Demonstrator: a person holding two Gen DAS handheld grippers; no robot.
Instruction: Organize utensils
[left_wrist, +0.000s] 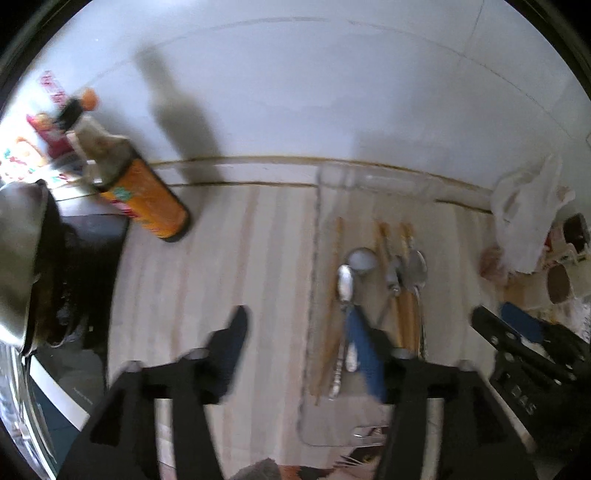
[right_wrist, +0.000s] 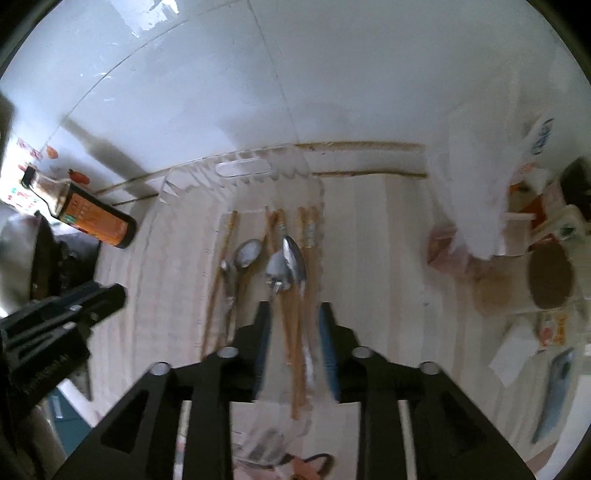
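Note:
A clear plastic tray (right_wrist: 242, 169) lies on the pale wooden counter, also in the left wrist view (left_wrist: 314, 258). In it lie several metal spoons (right_wrist: 293, 264) (left_wrist: 345, 284) and wooden chopsticks (right_wrist: 297, 332) (left_wrist: 406, 317). My right gripper (right_wrist: 293, 314) is open and empty, its blue-padded fingers either side of the chopsticks and spoon handles, just above them. My left gripper (left_wrist: 299, 325) is open and empty; its right finger (left_wrist: 364, 350) hangs over the tray's spoons, its left finger over bare counter. The left gripper shows at the left edge of the right wrist view (right_wrist: 74, 310).
An orange-labelled sauce bottle (left_wrist: 144, 195) stands at the left by the wall. A dark pan and stove (left_wrist: 55, 266) sit at far left. A white plastic bag (right_wrist: 476, 192), jars (right_wrist: 550, 277) and papers crowd the right side. White tiled wall behind.

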